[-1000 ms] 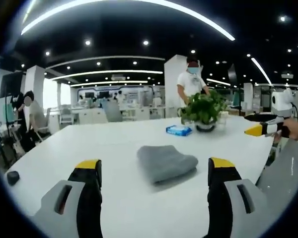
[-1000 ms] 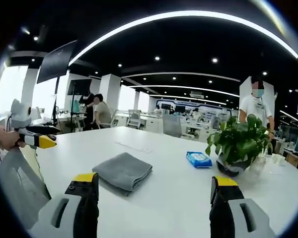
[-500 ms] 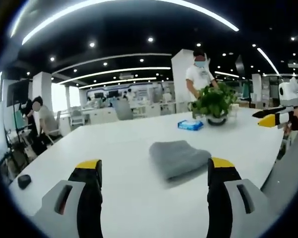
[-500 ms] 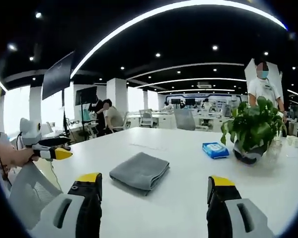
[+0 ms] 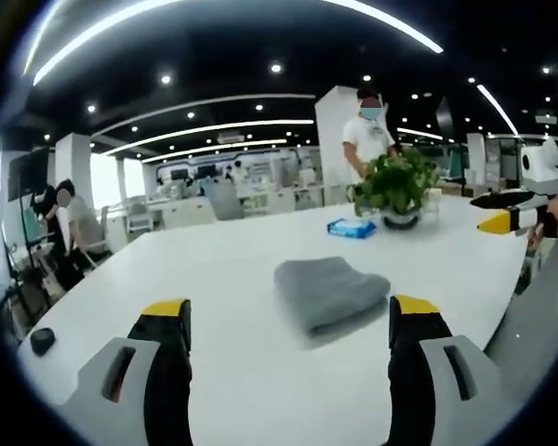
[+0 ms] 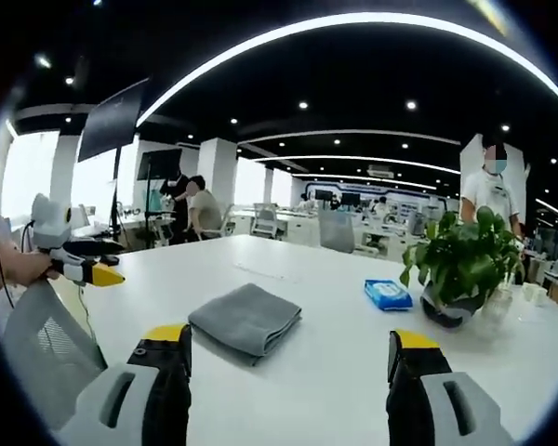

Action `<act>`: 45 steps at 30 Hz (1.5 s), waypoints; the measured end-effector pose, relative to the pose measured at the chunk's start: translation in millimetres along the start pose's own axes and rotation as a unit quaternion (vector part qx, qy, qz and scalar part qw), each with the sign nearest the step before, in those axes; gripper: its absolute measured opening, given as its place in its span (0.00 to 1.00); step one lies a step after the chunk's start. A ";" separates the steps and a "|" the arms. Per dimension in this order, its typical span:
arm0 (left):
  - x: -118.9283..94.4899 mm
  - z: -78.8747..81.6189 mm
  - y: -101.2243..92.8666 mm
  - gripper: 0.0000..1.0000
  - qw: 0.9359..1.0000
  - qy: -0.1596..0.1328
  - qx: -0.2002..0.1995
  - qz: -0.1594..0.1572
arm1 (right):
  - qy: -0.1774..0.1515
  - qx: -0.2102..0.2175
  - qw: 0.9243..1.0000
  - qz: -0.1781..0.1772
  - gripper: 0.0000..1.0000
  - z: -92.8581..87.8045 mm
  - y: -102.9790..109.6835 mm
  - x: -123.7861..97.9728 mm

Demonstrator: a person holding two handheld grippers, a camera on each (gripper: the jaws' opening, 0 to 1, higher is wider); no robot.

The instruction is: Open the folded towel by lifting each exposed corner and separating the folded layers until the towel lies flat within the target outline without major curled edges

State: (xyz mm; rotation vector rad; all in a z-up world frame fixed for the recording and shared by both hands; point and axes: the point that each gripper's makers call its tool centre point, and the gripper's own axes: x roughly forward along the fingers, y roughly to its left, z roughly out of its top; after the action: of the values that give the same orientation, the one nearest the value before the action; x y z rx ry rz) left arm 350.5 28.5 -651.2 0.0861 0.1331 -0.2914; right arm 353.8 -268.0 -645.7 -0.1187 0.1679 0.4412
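Observation:
A folded grey towel (image 5: pixel 330 290) lies on the white table (image 5: pixel 214 279), a short way ahead of my left gripper (image 5: pixel 288 325), whose jaws stand open with nothing between them. In the right gripper view the same towel (image 6: pixel 246 318) sits ahead and slightly left of my right gripper (image 6: pixel 284 353), also open and empty. The right gripper (image 5: pixel 507 221) appears at the far right of the left gripper view, held by a hand. The left gripper (image 6: pixel 84 271) appears at the left of the right gripper view. No target outline is visible on the table.
A potted plant (image 5: pixel 395 189) and a blue packet (image 5: pixel 352 228) stand beyond the towel. A grey mesh chair back (image 6: pixel 46 344) is near the table edge. A black object (image 5: pixel 42 340) lies at the table's left edge. People stand and sit in the office behind.
Both views shifted slightly with the hands; the towel lies where it was and both grippers stay open.

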 end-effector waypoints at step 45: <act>24.7 97.4 -14.7 0.74 0.985 0.009 0.095 -0.143 | 0.035 -0.100 0.994 0.020 0.70 97.9 -16.5 -18.8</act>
State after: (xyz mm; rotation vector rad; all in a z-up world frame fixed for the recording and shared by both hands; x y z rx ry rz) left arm 381.2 -2.6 -559.5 0.2598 0.1363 -0.5896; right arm 357.6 -275.9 -545.0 -0.3291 0.1951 0.4937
